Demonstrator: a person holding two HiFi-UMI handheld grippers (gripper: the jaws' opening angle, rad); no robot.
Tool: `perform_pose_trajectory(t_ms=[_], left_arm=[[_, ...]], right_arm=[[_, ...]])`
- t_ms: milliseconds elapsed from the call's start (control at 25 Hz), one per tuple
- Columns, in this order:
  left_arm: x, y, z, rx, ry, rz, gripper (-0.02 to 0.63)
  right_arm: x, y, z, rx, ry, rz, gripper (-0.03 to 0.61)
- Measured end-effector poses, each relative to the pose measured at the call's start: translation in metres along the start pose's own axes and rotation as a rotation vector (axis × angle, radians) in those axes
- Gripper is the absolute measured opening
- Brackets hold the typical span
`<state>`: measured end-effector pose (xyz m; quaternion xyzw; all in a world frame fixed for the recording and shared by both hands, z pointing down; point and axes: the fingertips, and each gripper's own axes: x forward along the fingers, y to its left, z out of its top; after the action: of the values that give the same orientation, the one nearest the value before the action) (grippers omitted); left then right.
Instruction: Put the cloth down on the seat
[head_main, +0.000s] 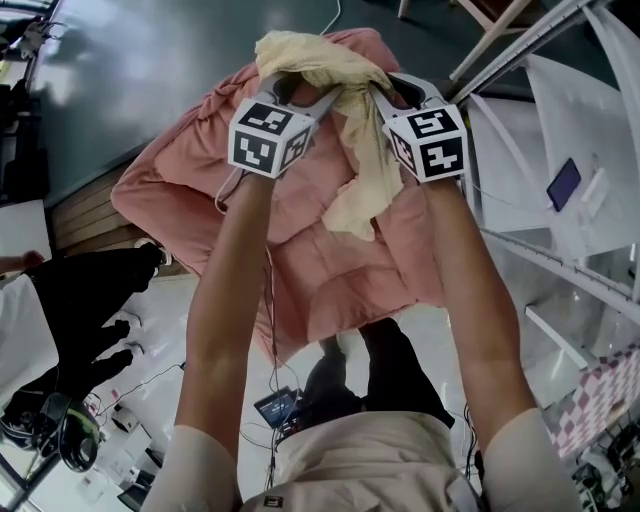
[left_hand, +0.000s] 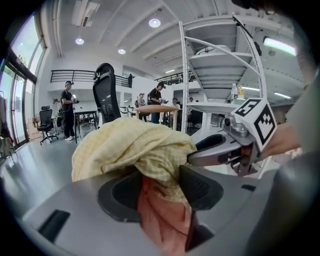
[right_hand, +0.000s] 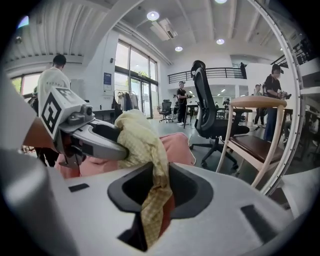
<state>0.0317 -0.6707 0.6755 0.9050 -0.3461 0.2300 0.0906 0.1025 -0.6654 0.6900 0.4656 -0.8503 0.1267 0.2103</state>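
Cloth (head_main: 320, 58), pale yellow and crumpled, hangs bunched between two hand-held grippers above a pink padded seat (head_main: 200, 185), a loose tail of it trailing down onto the pink cover. At far left, a person in black (head_main: 85, 300) stands on the pale floor. The left gripper (head_main: 300, 92) stands wide open. In the left gripper view the cloth (left_hand: 135, 145) drapes over and between its spread jaws without being pinched, and pink fabric shows in the gap below. The right gripper (head_main: 402, 92) is partly closed and clamps the cloth. In the right gripper view a narrow checked strip (right_hand: 155, 200) runs down between its jaws, caught by the pads. That view also shows the left gripper (right_hand: 112, 146) nosing into the bundle. A black office chair (right_hand: 205, 100) and a wooden chair (right_hand: 260, 145) stand behind. At right in the head view, a white table (head_main: 520, 150) carries a dark blue card (head_main: 565, 183).
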Motion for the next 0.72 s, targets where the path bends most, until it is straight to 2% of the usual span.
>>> perform_pose_trajectory(t_ms=[320,400,520,720], left_arm=[[-0.026,0.011,-0.031,-0.036,0.068,0.036,0.215],[-0.035,0.012,-0.041,-0.055,0.087,0.042,0.215],[-0.049,0.012,-0.05,-0.072,0.101,0.051,0.215],[-0.083,0.011,-0.042,-0.101,0.058,0.08,0.215]], right_arm=[[0.009,-0.01,-0.004,0.028,0.064,-0.022,0.096],[0.006,-0.01,-0.005,0.024,0.084,-0.012,0.124],[-0.004,-0.011,-0.006,0.032,0.108,0.0,0.206],[-0.031,-0.003,-0.006,0.055,0.117,0.0,0.214]])
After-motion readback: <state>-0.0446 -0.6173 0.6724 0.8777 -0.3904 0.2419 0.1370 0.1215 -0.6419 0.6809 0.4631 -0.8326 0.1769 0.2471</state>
